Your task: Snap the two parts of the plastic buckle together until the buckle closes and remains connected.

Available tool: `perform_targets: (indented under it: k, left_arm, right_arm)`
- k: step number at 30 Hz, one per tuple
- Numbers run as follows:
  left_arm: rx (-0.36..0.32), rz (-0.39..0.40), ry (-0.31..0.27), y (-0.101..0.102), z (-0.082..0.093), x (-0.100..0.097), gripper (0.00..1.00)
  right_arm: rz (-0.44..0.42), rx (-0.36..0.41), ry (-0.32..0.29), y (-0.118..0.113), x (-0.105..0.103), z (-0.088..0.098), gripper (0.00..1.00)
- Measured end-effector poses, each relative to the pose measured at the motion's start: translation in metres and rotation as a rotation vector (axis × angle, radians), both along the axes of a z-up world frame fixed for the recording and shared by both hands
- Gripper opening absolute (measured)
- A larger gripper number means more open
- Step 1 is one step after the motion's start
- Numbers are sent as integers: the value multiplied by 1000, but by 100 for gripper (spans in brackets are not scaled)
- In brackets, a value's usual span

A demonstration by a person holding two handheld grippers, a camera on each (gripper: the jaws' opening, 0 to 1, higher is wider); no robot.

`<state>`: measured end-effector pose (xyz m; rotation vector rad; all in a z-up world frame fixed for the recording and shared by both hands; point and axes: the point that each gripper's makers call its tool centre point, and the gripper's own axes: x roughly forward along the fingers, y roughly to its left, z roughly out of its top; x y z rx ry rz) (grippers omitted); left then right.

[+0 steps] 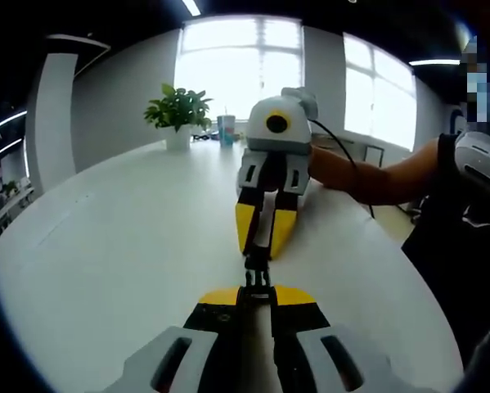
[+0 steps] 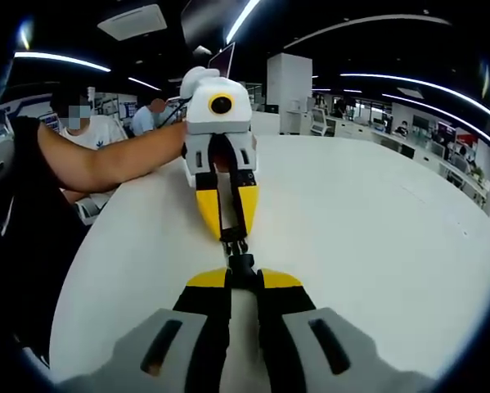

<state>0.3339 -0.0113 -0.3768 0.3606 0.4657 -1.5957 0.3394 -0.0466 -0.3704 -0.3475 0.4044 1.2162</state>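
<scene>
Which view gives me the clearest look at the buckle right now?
The right gripper view: the buckle sits lit between the right gripper and left gripper. The left gripper view shows the buckle darker, against window glare.

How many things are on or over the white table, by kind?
Claws: 2, left and right
Buckle: 1, held between both claws; I cannot tell if it is snapped
Plant: 1
Cup: 1
Total: 5
</scene>
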Motion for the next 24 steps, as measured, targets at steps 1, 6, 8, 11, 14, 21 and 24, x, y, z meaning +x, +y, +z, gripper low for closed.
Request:
perform_targets:
  k: [1, 6, 8, 11, 14, 21, 24]
  left_arm:
    - [0, -1, 1, 0, 0, 0, 10]
    - [3, -9, 5, 0, 0, -3, 10]
    - [6, -12, 8, -1, -2, -3, 10]
    - [1, -13, 9, -1, -1, -3, 10]
    - [-4, -14, 10, 0, 0, -3, 10]
    - [2, -21, 5, -1, 0, -9, 10]
    - [1, -25, 7, -1, 0, -16, 10]
  right_arm:
    - [1, 0, 2, 0, -1, 0, 10]
    - [13, 3, 9, 3, -6, 0, 10]
    - [16, 3, 10, 3, -6, 0, 10]
    - [17, 5, 12, 3, -6, 0, 10]
    - [20, 4, 10, 3, -7, 0, 10]
    - [28, 4, 10, 5, -10, 0, 10]
    - [27, 5, 10, 6, -12, -1, 10]
